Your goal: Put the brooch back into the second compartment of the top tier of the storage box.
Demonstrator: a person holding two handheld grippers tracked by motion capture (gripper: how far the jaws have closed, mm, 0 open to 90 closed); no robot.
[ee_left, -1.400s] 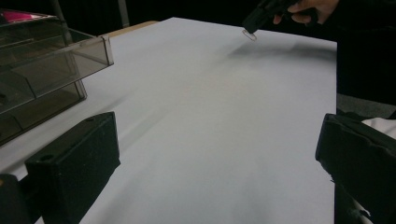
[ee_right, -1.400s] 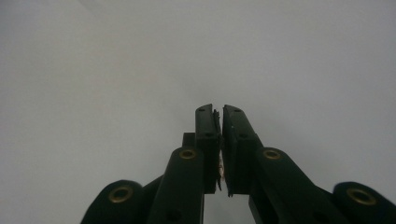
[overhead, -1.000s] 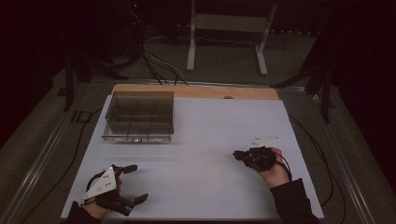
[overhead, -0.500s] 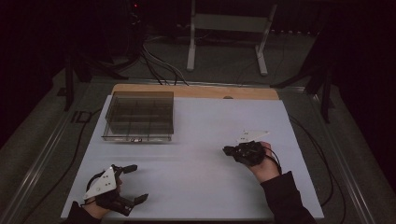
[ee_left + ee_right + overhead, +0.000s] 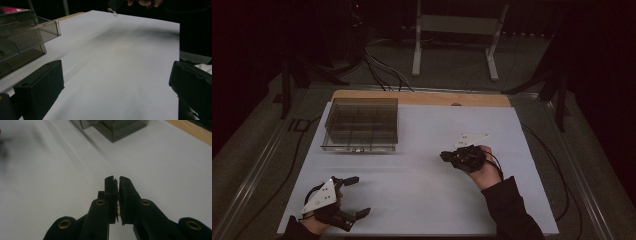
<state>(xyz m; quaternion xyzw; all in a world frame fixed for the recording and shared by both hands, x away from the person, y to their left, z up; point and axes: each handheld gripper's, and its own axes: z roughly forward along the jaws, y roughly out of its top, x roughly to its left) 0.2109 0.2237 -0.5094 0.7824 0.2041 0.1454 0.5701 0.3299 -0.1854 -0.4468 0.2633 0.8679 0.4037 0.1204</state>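
While the paper clip (image 5: 111,11) dangles from the tip of our right gripper (image 5: 446,156), raised a little above the middle right of the white table (image 5: 422,200), we see the two black jaws pressed together on it in the right gripper view, with a thin sliver caught between the pads. Well off toward the far left corner sits the clear compartment box (image 5: 360,125). Our left gripper (image 5: 354,196) rests low at the near left edge, its jaws spread wide apart with nothing between them.
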